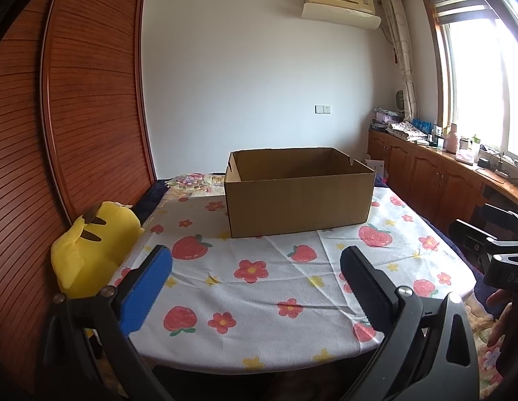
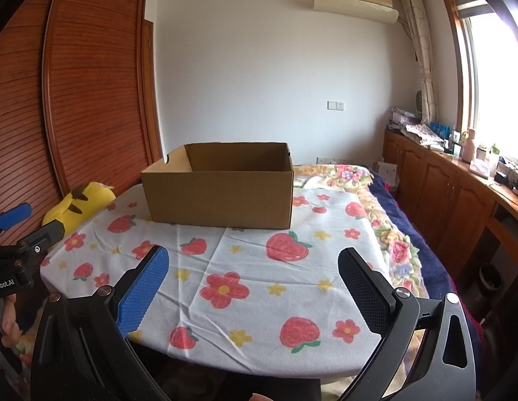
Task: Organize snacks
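Note:
An open brown cardboard box (image 1: 299,197) stands at the far side of a table covered with a strawberry and flower cloth (image 1: 259,287); what lies inside it is hidden. The box also shows in the right wrist view (image 2: 222,197) on the same cloth (image 2: 245,267). My left gripper (image 1: 255,267) is open and empty above the table's near edge. My right gripper (image 2: 252,267) is open and empty, also above the near edge. The left gripper shows at the left edge of the right wrist view (image 2: 14,234). No snacks are in view.
A yellow plush toy (image 1: 91,250) sits at the table's left edge against a wooden louvred wardrobe (image 1: 75,117). A bed with a floral blanket (image 2: 392,234) lies right of the table. Wooden cabinets (image 2: 442,193) with clutter run under the window.

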Demonstrator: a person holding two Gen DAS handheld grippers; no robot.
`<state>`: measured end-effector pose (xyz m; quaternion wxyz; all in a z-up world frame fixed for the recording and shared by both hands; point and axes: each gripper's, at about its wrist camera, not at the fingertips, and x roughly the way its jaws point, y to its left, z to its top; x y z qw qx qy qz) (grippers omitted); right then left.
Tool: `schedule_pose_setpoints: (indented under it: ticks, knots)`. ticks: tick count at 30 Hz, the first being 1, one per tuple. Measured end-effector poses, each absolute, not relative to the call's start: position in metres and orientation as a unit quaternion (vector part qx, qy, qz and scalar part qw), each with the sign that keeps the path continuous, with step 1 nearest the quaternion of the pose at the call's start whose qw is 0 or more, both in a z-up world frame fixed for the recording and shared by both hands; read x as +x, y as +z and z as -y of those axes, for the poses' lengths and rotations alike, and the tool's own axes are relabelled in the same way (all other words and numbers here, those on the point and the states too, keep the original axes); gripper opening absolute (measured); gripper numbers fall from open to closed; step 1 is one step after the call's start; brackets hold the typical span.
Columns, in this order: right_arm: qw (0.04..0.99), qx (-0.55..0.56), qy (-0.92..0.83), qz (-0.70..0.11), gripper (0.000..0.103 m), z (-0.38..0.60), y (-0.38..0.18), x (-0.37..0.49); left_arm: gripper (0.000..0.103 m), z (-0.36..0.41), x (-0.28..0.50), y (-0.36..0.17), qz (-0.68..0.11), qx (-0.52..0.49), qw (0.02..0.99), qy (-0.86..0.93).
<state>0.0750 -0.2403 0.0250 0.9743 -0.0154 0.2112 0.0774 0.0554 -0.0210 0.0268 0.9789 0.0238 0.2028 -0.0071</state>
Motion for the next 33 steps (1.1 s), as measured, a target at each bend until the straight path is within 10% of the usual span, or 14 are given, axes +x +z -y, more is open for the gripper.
schedule_pose_setpoints:
  ticks: [33]
  knots:
    - [0.975,-0.015,0.078,-0.207,0.103,0.2379,0.0303,0.0717,0.102,0.0219,0.0516,0.0344,-0.195,0.024,0.981,-0.009]
